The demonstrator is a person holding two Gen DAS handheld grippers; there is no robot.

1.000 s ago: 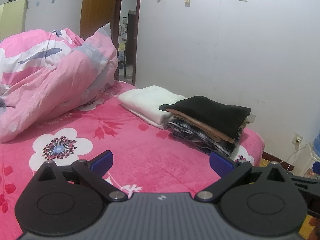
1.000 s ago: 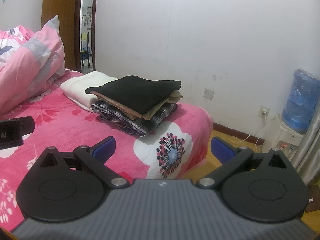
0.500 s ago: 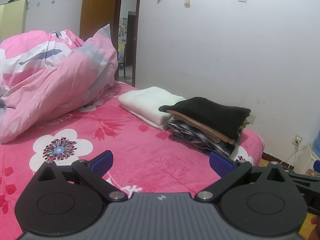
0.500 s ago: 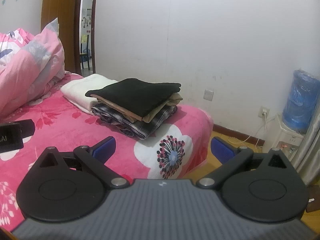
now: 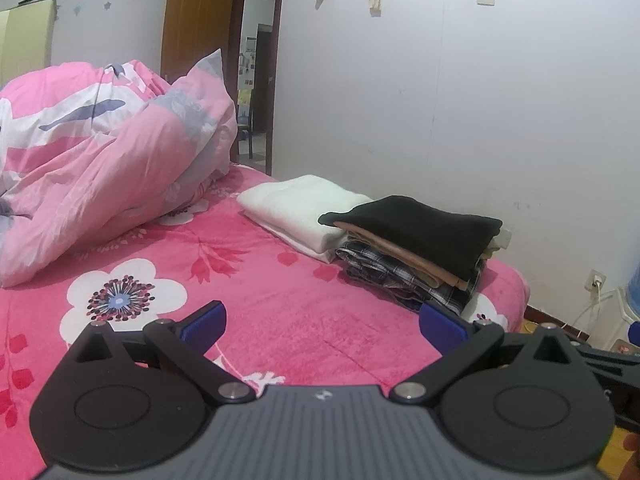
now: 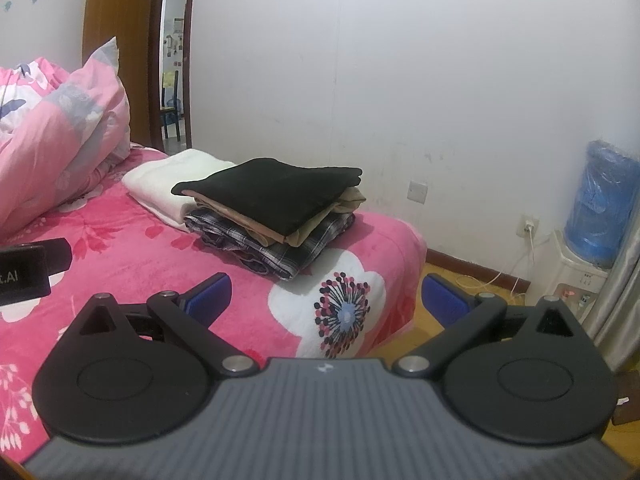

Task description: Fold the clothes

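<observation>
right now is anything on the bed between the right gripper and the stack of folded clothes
Nothing visible: only bare pink blanket lies between the open right gripper and the folded stack. The white towel sits beyond it.

Your left hand-held gripper (image 5: 322, 322) has a grey ribbed body bearing a small white logo, flanked by two round black housings with raised discs. Black linkage arms, each pinned with a silver screw, carry blue fingertips (image 5: 204, 322). Your right hand-held gripper (image 6: 325, 299) is built the same: grey ribbed centre, black discs, silver pivots, and blue pads (image 6: 445, 299) on black arms.
</observation>
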